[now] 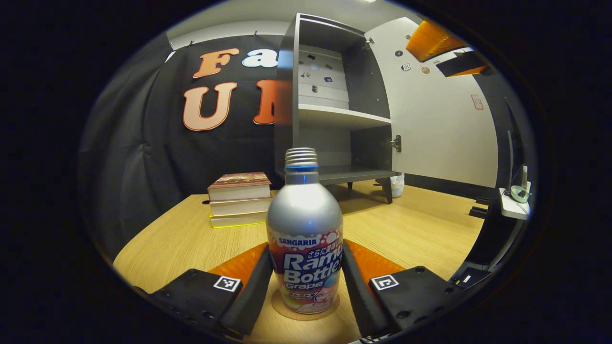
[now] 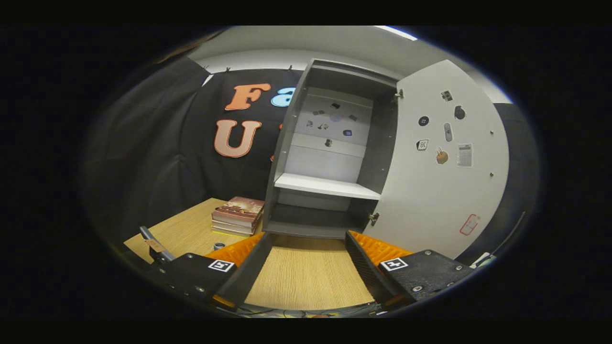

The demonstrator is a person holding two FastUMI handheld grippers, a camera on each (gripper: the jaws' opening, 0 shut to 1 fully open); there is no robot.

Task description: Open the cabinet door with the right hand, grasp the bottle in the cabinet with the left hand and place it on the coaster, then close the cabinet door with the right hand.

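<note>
A silver bottle [image 1: 304, 229] with a coloured label stands upright on a round brown coaster [image 1: 281, 306] on the wooden table. My left gripper [image 1: 305, 282] has both fingers against the bottle's lower sides. Behind it stands the grey cabinet [image 1: 334, 117] with its white door [image 1: 440, 119] swung wide to the right. In the right gripper view, my right gripper [image 2: 308, 260] is open above the table with nothing between its fingers. It faces the cabinet [image 2: 325, 186], and the door [image 2: 444, 191] is on its right. The right gripper's orange body [image 1: 432, 40] shows high beside the door in the left gripper view.
A stack of three books [image 1: 239, 198] lies left of the cabinet, also seen as books [image 2: 238, 215] in the right gripper view. A black stand with a roll of tape [image 1: 517, 193] is at the table's right edge. The cabinet's shelves hold nothing.
</note>
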